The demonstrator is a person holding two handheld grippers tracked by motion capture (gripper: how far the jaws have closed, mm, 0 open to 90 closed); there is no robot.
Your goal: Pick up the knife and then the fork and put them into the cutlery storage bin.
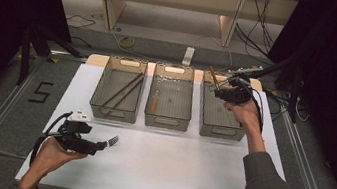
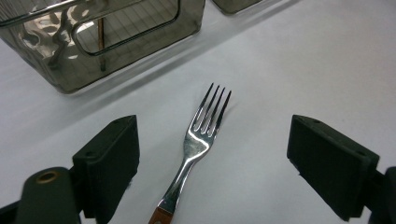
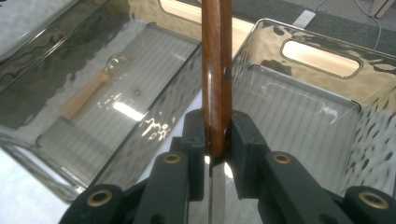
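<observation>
The wooden-handled table knife [image 3: 215, 79] is clamped between the right gripper [image 1: 222, 92]'s closed jaws above the right-hand smoked-plastic bin [image 1: 221, 113], not yet dropped in. Well left of that bin (chopsticks and a spoon already binned), the steel fork [image 2: 198, 140] lies on the white worktop [image 1: 171, 160] between the left gripper [image 1: 98, 147]'s wide-open, empty jaws, ungrasped.

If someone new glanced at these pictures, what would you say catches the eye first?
Probably the right gripper, shut on a wooden-handled knife above the right-hand bin. Next, the fork lying on the white table between the open jaws of the left gripper. Then the three clear bins in a row, with chopsticks in the left one.
</observation>
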